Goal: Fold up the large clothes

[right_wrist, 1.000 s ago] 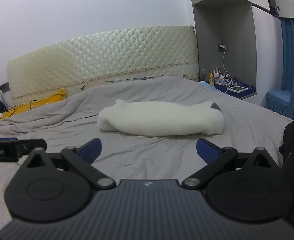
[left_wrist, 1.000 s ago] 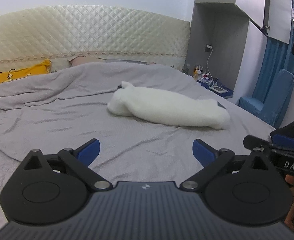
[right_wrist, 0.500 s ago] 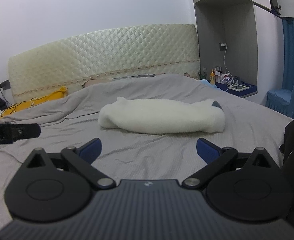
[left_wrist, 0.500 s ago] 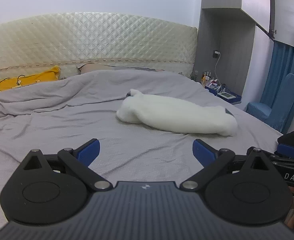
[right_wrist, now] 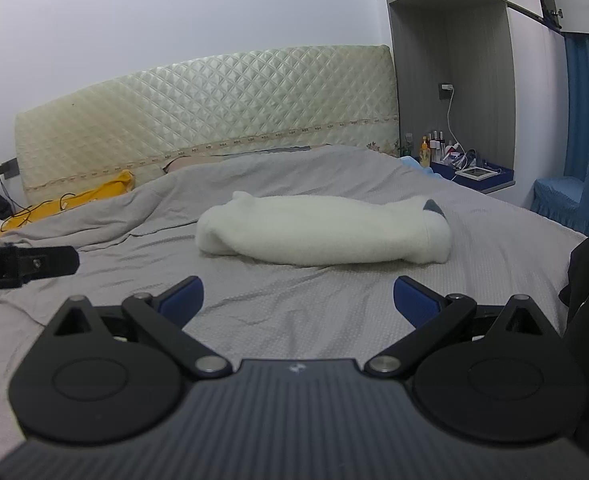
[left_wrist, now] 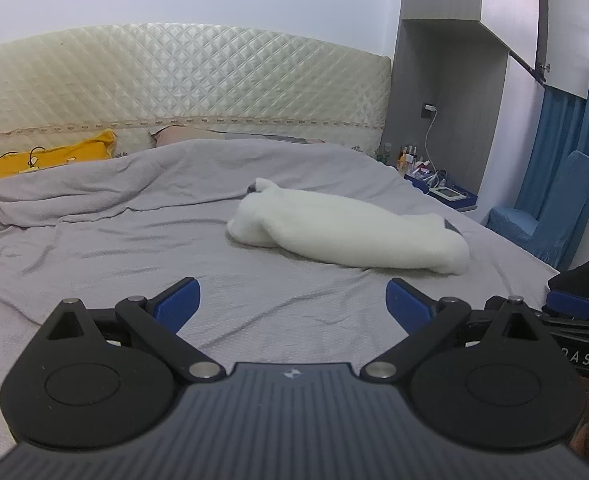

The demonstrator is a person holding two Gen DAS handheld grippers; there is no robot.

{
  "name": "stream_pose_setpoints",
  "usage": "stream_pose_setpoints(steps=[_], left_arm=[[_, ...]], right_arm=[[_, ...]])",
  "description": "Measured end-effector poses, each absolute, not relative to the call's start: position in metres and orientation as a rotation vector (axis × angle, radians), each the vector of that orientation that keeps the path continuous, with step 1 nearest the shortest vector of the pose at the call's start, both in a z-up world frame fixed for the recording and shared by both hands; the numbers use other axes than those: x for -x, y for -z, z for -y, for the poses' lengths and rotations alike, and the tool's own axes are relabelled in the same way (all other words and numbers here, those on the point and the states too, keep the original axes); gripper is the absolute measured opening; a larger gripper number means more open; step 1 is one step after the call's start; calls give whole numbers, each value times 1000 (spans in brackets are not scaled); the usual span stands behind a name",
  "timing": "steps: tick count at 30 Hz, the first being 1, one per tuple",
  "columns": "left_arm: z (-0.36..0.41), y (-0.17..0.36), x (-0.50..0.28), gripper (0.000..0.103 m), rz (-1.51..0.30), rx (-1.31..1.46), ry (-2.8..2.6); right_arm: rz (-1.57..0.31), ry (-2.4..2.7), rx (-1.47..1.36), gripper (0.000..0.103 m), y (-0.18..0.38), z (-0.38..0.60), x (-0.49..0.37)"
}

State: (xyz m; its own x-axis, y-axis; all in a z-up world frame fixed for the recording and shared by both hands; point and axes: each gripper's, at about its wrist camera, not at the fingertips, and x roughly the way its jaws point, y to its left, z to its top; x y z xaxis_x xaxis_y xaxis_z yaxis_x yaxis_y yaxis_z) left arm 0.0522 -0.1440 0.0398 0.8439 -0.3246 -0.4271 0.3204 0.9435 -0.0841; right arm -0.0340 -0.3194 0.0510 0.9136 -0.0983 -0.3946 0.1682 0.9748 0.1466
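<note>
a: where's the garment?
b: on the wide bed with its grey wrinkled sheet (left_wrist: 134, 248), the fluffy white folded garment (left_wrist: 350, 232) lies mid-bed.
a: tools?
b: left tool (left_wrist: 293, 300) and right tool (right_wrist: 298, 296) both spread, empty, short of it.

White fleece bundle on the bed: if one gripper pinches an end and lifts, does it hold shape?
Probably not. The white fleece bundle lies in soft, rounded folds, so it likely droops and unrolls. Its fluffy pile suggests a light, grippy pinch. It sits on the loose, wrinkled grey sheet, which a push may drag along.
</note>
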Motion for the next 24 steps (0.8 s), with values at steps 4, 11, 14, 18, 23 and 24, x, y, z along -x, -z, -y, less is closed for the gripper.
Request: stream_pose_setpoints(steps=[4,11,14,18,23,24], left_arm=[[145,-40,-51,101,-453,9,339],[145,-42,-48,101,-447,7,356],[146,-43,-47,101,-444,3,355],[145,-42,-46,101,-443,1,350],[144,-42,-47,101,-445,4,343],[144,-42,-47,101,-445,5,342]], right_arm=[[-398,138,-179,103,-51,319,34],[-400,142,-179,103,-49,320,32],[-400,140,-179,103,-49,320,32],[-399,140,-178,103,-49,320,32],[-400,140,-179,103,-49,320,32],[-400,140,-179,103,-50,320,32]])
